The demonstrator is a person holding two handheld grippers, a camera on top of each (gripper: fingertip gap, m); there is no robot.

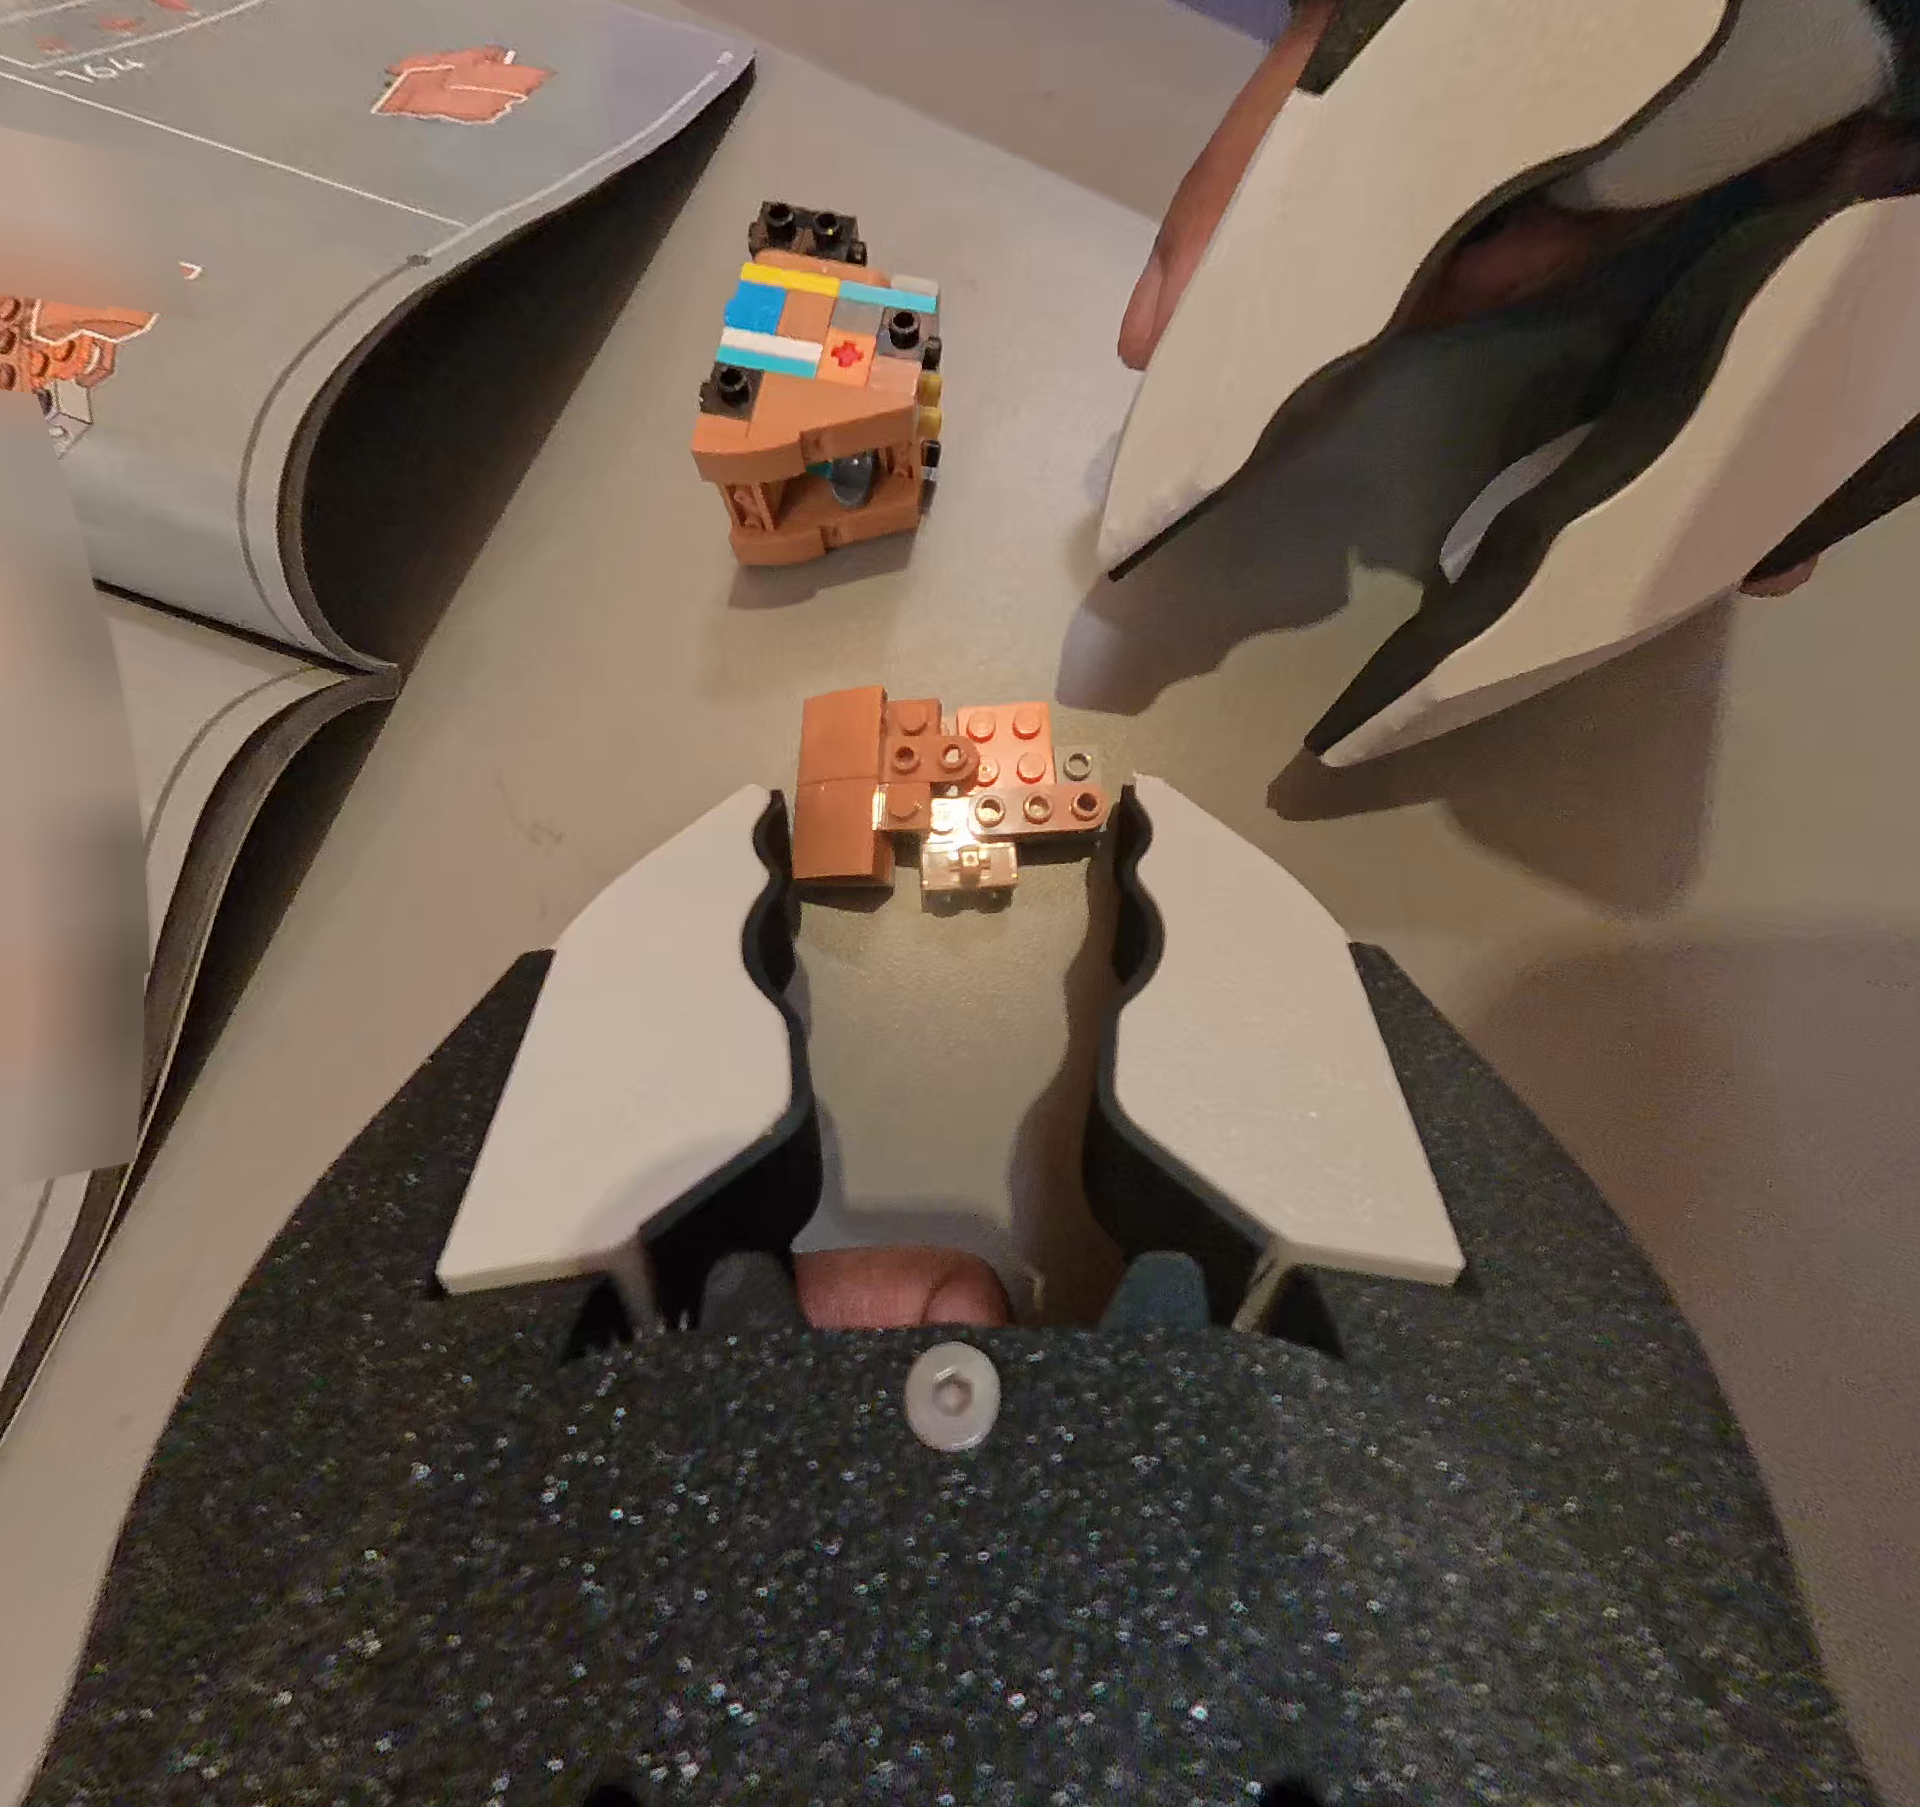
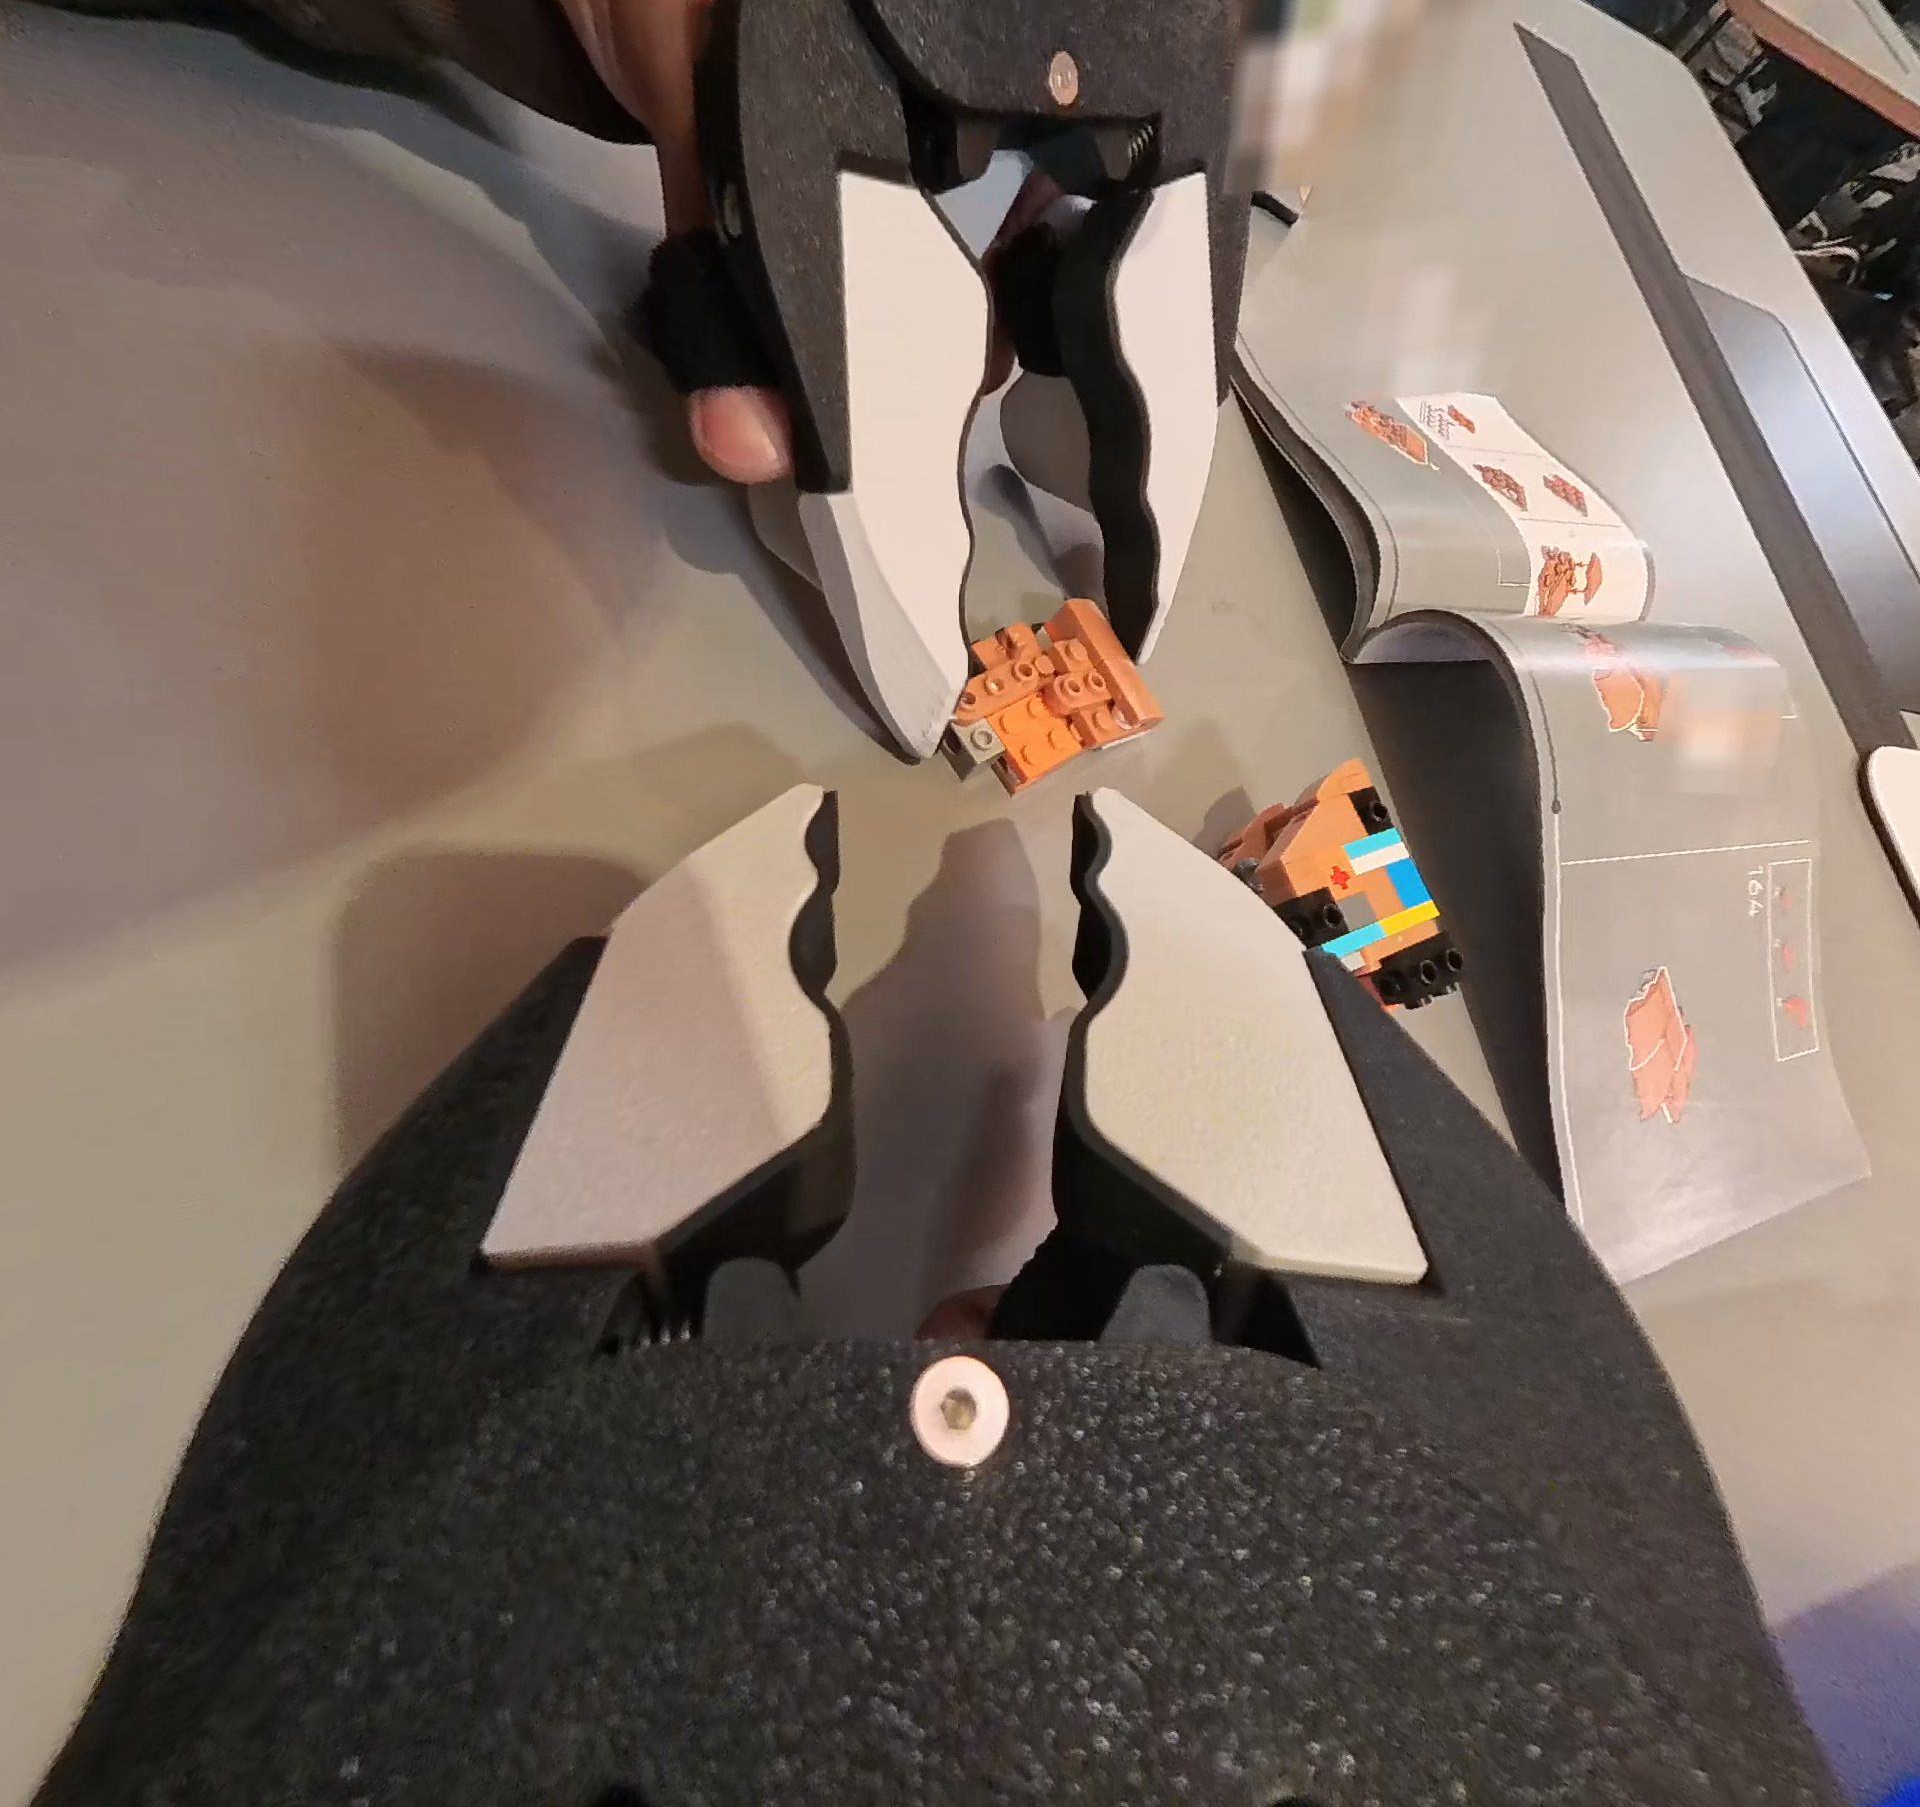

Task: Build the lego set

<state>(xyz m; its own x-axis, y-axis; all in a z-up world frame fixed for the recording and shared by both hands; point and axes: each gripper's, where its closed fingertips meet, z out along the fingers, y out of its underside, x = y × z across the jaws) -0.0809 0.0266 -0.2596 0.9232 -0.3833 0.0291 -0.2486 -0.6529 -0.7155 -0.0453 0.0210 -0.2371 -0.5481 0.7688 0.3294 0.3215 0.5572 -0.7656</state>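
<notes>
A flat brown and orange lego assembly [image 1: 935,791] lies on the grey table. My left gripper [image 1: 951,801] is open, with a fingertip close on either side of the assembly; I cannot tell whether they touch it. In the right wrist view the left gripper [image 2: 1029,692] comes down from the top around the same assembly [image 2: 1049,708]. My right gripper [image 2: 954,801] is open and empty, its tips just short of the assembly; it also shows in the left wrist view [image 1: 1216,656], at the upper right. A second, blocky brown build [image 1: 821,396] with blue, yellow and white tiles lies farther off [image 2: 1340,895].
An open instruction booklet [image 1: 312,251] lies left of the builds and shows at the right in the right wrist view [image 2: 1662,926]. A white object [image 2: 1896,822] sits at the right edge. A person's hand [image 2: 727,407] holds the left gripper. Bare tabletop [image 2: 260,614] lies to the left.
</notes>
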